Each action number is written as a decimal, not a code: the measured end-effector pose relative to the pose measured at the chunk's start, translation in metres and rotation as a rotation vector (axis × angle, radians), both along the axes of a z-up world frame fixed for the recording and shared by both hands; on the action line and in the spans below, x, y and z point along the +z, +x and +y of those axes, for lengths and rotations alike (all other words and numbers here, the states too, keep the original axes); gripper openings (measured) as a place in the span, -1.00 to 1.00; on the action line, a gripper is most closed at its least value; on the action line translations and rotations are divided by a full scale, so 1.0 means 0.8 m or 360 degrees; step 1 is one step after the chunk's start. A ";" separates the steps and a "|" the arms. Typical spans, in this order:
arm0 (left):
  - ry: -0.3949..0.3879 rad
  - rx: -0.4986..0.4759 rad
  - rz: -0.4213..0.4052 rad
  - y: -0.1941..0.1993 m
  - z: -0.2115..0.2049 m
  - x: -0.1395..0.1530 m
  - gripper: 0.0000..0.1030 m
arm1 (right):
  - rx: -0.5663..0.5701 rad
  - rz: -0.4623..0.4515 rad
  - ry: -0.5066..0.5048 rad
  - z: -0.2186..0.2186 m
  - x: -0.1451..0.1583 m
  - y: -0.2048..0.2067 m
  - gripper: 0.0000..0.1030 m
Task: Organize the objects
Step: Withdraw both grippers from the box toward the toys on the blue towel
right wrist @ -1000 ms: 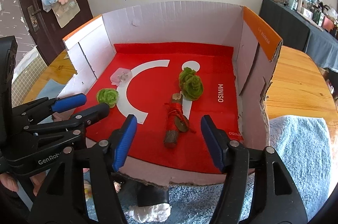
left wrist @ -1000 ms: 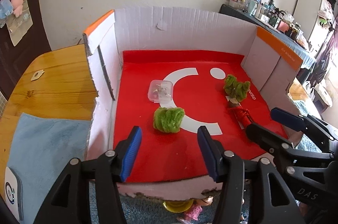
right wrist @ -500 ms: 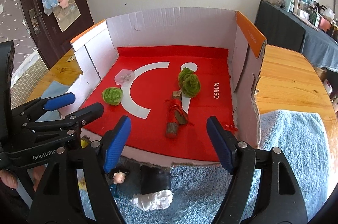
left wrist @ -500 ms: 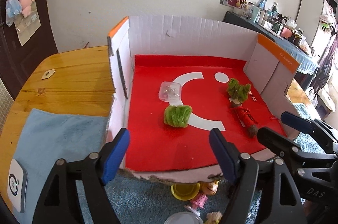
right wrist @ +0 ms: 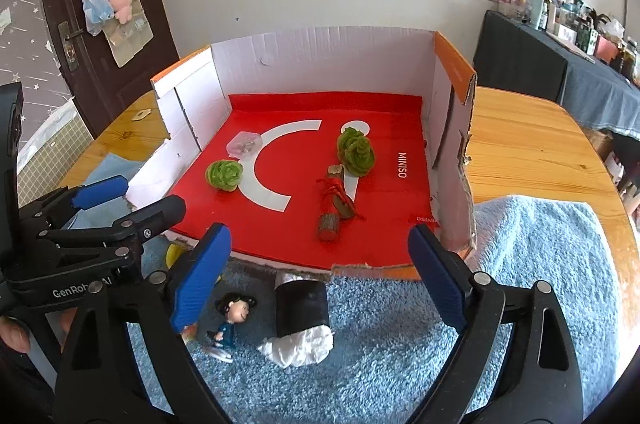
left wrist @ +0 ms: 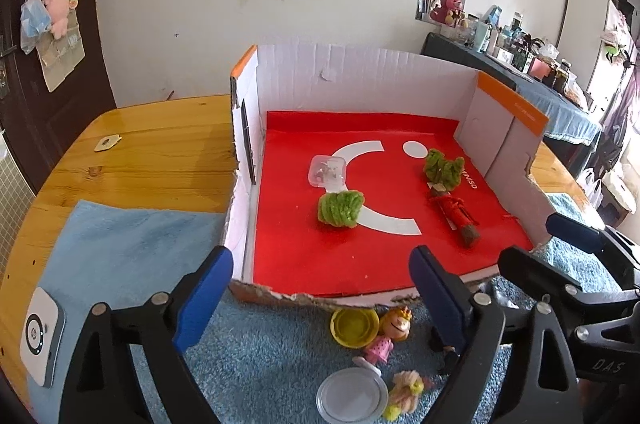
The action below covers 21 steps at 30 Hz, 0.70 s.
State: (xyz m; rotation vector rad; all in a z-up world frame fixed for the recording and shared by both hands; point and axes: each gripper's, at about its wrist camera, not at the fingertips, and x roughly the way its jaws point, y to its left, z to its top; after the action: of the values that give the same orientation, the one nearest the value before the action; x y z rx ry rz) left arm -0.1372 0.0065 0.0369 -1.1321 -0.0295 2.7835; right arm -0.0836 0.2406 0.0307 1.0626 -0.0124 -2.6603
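The cardboard box (left wrist: 360, 83) with the red sheet (left wrist: 360, 248) on its floor stands on the wooden table (left wrist: 152, 151), its front side cut away and facing both cameras. Four things lie on the red sheet. A small clear plastic case (left wrist: 328, 171) is toward the back left, and a green fuzzy ball (left wrist: 340, 207) lies just in front of it. On the right side a second green fuzzy piece (left wrist: 442, 167) touches the far end of a short wooden stick wrapped in red cord (left wrist: 454, 214).

The left gripper (left wrist: 320, 296) has just been opening – its blue pads stand wide apart now, and nothing is between them. The right gripper (right wrist: 316, 280) has also just been opening, and its wide jaws hold nothing either. Both hover over the blue towel (right wrist: 520, 264) in front of the box.

On this towel, outside the box, several things lie: a yellow lid (left wrist: 354, 326), a doll in a pink dress (left wrist: 386, 336), a clear round lid (left wrist: 352, 398), a small dark-haired figure in blue (right wrist: 230, 320), and a black cylinder (right wrist: 302, 308) with white crumpled material (right wrist: 298, 346) at its near end. A white device (left wrist: 40, 340) rests at the left edge of the towel.
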 end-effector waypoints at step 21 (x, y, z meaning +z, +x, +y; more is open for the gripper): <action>0.0034 0.0039 0.0012 0.035 -0.013 -0.009 0.96 | -0.0011 0.0015 0.0005 0.005 -0.011 0.043 0.82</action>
State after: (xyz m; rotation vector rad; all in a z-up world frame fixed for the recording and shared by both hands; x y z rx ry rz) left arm -0.1088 -0.0040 0.0298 -1.1239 -0.0728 2.8017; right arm -0.0488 0.2445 0.0216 1.0525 -0.0100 -2.6726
